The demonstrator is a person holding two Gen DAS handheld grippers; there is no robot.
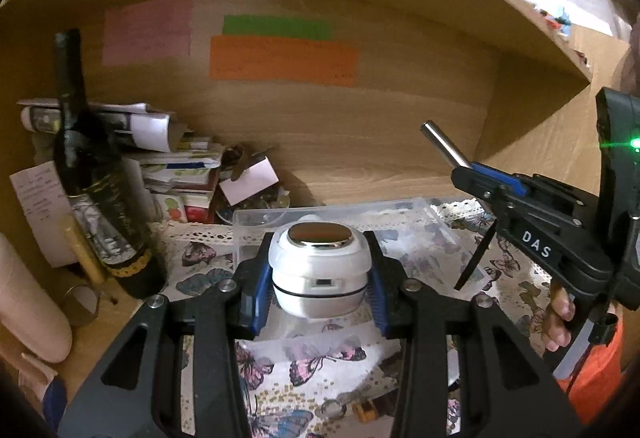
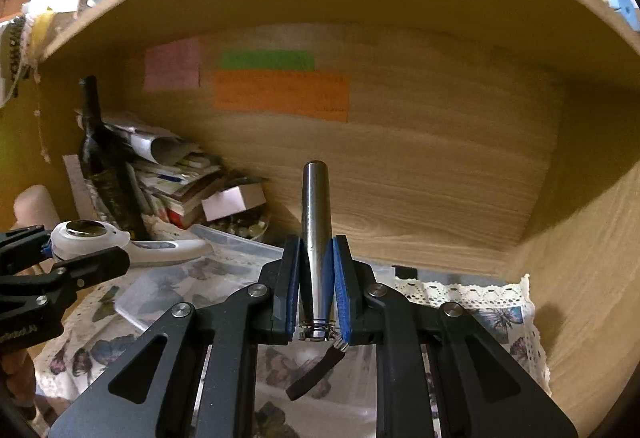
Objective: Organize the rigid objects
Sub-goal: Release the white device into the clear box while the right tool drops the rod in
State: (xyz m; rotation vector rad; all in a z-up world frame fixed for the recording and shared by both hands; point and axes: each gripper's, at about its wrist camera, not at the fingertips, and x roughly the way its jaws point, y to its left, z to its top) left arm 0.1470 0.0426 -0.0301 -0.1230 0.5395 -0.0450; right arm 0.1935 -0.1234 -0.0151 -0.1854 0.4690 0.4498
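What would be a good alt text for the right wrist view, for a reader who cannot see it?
The right hand-held gripper is shut on a metal cylinder inside a wooden shelf. At far left, the left hand-held gripper holds a white device above a clear plastic box on a butterfly-print cloth.

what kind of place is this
Probably a home, at a wooden shelf nook used for storage. A dark bottle stands by stacked papers, coloured notes are stuck on the back panel, and a butterfly-print lace cloth covers the surface.
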